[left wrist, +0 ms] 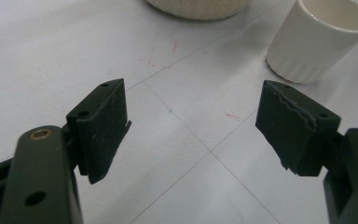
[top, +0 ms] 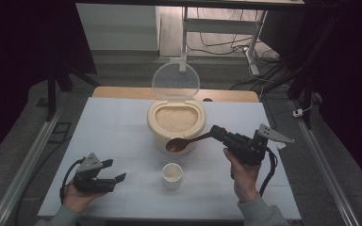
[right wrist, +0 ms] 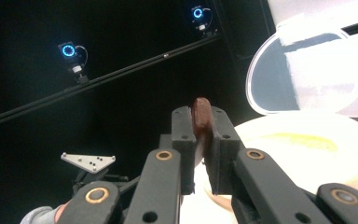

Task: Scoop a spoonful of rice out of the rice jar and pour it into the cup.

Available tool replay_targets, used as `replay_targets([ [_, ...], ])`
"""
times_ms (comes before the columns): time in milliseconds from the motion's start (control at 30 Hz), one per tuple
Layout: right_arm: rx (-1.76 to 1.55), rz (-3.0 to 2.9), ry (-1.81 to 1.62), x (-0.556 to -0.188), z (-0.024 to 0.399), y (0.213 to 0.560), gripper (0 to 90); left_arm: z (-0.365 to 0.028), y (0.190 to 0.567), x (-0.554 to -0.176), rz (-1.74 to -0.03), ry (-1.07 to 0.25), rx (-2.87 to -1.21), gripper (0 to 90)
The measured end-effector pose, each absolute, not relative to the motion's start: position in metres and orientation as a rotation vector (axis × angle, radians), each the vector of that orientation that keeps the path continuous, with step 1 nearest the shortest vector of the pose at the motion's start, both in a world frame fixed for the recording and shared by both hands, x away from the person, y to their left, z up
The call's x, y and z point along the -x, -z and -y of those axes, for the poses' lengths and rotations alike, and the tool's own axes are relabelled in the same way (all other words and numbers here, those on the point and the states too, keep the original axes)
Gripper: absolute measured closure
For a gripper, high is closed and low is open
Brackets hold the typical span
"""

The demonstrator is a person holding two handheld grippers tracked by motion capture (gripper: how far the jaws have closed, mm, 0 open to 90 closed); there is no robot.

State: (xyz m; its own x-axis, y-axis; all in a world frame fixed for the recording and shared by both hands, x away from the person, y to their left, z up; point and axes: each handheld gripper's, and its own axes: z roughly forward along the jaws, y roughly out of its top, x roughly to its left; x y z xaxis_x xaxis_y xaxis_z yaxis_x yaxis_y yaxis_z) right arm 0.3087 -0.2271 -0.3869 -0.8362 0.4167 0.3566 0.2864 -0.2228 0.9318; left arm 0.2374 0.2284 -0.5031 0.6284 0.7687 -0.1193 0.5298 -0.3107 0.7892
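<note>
In the lower left of the high view, the left gripper point(top: 115, 173) rests low over the pale grey table point(top: 113, 127) in the person's left hand point(top: 78, 197), jaws spread apart with nothing between them. In the left gripper view its two black pads point(left wrist: 103, 126) stand wide over bare tabletop, and the small white ribbed ceramic cup point(left wrist: 318, 37) sits past them at the upper right of the frame.

That cup point(top: 172, 175) stands in the lower middle of the high view, between the two hands. Right of it, the right gripper point(top: 215, 132) is clamped on the handle of a dark brown wooden spoon point(top: 185, 142). The spoon's bowl hangs above the cup, against the front wall of the cream round rice container point(top: 176, 121). The right gripper view shows the handle end point(right wrist: 200, 116) pinched between the closed jaws.

Farther back, the container holds pale rice grains point(top: 175, 117), and its clear round plastic lid point(top: 175, 81) stands upright at the back rim.
</note>
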Motion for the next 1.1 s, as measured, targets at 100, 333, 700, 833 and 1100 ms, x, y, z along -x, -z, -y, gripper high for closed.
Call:
replay_targets([
  [100, -0.866, -1.888, -2.226, -0.310, 0.229, 0.385, 82.8, -0.228, 0.503, -0.237, -1.020, -0.354, -1.995, 24.8],
  [333, -0.890, -1.812, -2.227, -0.321, 0.237, 0.375, 82.8, -0.227, 0.504, -0.239, -1.018, -0.344, -2.005, 24.8],
  [700, -0.952, -1.745, -2.082, -0.353, 0.239, 0.354, 82.8, -0.226, 0.505, -0.240, -1.016, -0.337, -2.010, 24.4],
  [833, -0.956, -1.754, -2.013, -0.361, 0.234, 0.350, 82.8, -0.225, 0.505, -0.240, -1.013, -0.331, -2.016, 24.3],
  [1100, -0.976, -1.812, -1.834, -0.378, 0.220, 0.352, 82.8, -0.225, 0.506, -0.241, -1.012, -0.325, -2.021, 24.1],
])
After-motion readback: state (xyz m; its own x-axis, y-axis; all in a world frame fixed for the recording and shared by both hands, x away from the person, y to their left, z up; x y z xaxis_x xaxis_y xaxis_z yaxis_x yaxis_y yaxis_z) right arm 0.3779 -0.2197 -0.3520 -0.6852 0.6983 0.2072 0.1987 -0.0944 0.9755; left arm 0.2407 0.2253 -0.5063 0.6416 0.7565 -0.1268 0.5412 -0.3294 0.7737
